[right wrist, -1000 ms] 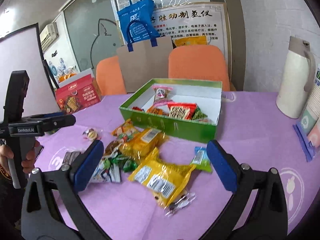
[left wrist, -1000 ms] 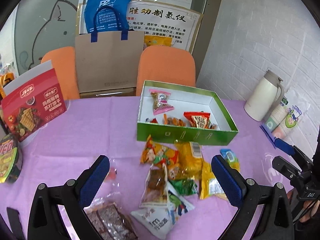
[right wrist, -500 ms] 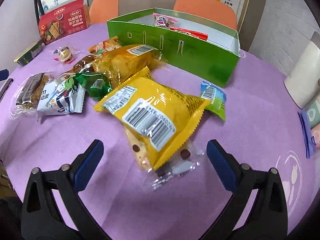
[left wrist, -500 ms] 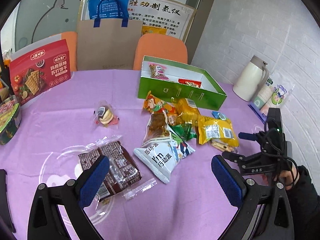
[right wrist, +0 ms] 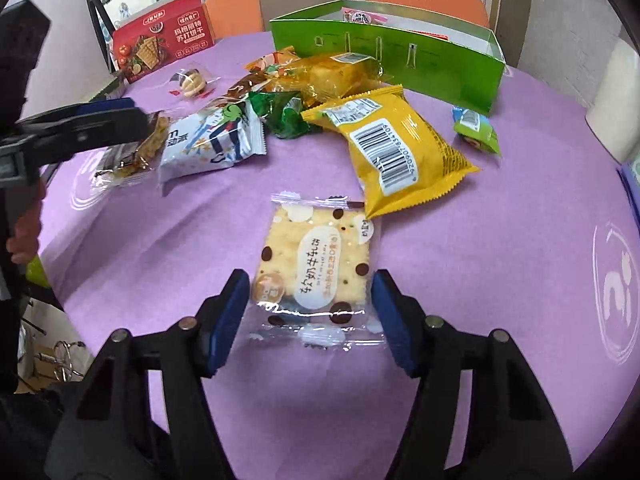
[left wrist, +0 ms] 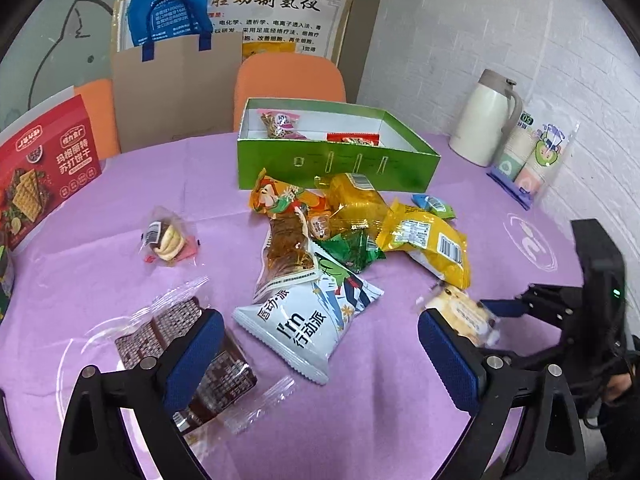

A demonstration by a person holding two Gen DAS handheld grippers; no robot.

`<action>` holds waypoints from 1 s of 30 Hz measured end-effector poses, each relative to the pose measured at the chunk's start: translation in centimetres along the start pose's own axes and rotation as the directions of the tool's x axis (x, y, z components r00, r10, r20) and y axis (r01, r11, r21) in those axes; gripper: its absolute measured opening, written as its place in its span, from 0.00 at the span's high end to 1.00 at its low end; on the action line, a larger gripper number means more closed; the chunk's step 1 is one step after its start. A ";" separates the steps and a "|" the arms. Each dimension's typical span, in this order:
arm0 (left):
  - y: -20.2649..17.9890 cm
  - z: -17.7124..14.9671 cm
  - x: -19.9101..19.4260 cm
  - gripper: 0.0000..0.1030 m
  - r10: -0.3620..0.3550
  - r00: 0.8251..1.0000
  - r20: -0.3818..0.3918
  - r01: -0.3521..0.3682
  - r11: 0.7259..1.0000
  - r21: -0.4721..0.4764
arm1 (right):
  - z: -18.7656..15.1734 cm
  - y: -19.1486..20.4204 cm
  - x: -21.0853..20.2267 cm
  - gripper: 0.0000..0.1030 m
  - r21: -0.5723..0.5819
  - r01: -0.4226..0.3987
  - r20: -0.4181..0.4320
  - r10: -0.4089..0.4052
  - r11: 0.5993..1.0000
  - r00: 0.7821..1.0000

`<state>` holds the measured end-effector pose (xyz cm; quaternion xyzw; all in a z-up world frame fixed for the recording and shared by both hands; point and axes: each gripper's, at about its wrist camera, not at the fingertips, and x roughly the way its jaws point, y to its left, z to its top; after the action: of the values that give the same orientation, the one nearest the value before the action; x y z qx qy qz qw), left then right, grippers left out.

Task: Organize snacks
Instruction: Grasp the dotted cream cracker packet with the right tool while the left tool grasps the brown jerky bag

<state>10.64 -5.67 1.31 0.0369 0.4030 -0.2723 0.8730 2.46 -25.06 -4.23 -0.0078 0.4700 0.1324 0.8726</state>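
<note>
Lowered and drawn in since half a second ago: the right gripper (right wrist: pixel 310 314), earlier spread wide above the snack pile, now with its jaws narrowed onto a cracker packet (right wrist: pixel 316 264) and pressing the two side edges of the clear wrapper, one blue pad on each side. Pulled nearly free too, in the same time, this packet, before half buried under the yellow bag (right wrist: pixel 400 148) and now with only its far corner touching that bag. Lying flat on the purple tablecloth (right wrist: pixel 500 280) in the right wrist view; blurred in the left wrist view, so impossible to tell there whether lifted or not. Held open wide above the near side of the table, the left gripper (left wrist: pixel 322 360), gripping nothing, with its left pad over a brown wafer packet (left wrist: pixel 176 332) and a white snack bag (left wrist: pixel 308 320) just ahead between the fingers. Behind the pile, near the far edge, a green box (left wrist: pixel 340 164), open on top, with a pink packet (left wrist: pixel 280 124) and a red packet (left wrist: pixel 352 139) inside. Between box and grippers, more loose snacks in a heap. To the right of the box, well apart, a cream thermos jug (left wrist: pixel 480 120); at the far left, upright, a red cracker box (left wrist: pixel 44 172).
</note>
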 end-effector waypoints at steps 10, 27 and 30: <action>1.5 4.0 5.4 0.10 -0.020 0.998 -0.064 0.014 0.995 -0.100 | -2.0 -0.8 -1.8 0.37 0.111 -0.022 0.048 0.017 0.994 0.999; 4.2 5.5 10.9 0.41 -0.024 0.981 -0.195 -0.015 0.981 -0.192 | -0.3 1.5 0.3 0.37 -0.007 0.078 0.023 -0.078 0.997 0.997; 3.8 5.5 11.0 0.55 0.003 0.980 -0.200 -0.035 0.987 -0.157 | -0.4 2.1 0.3 0.43 -0.050 0.120 0.031 -0.119 0.991 0.992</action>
<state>22.07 -8.90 -3.56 -0.0023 0.5082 -0.2257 0.8311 1.81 -22.97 -4.46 -0.0566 0.4530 0.0919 0.8850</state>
